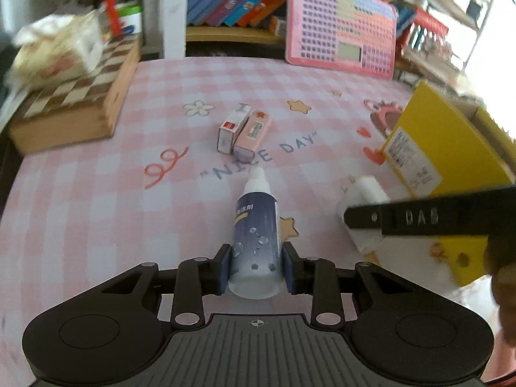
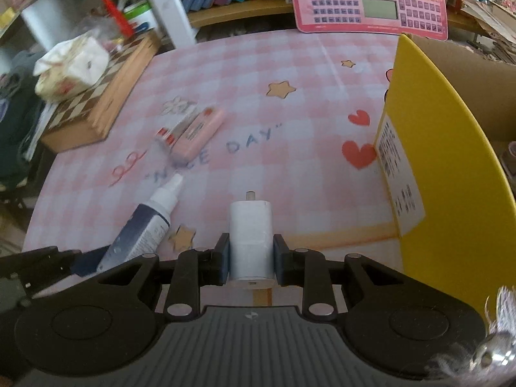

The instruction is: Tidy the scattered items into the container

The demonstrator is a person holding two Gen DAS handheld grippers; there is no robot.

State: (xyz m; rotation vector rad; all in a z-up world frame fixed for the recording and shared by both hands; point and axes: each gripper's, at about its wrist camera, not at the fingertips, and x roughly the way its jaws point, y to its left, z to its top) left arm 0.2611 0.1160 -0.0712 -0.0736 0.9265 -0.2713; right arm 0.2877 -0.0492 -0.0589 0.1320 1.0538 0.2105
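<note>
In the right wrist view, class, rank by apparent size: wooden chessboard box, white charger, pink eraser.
1. Wooden chessboard box, largest though farthest.
2/3. White rectangular charger and pink rectangular eraser: unsure, since the charger sits nearest, in the right hand-held gripper.

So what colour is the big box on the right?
Bright yellow; the box shows best in the right wrist view.

Clamped dropper bottle (image 1: 254, 235), clamped white charger (image 2: 251, 242); yellow box (image 2: 451, 193)
</note>
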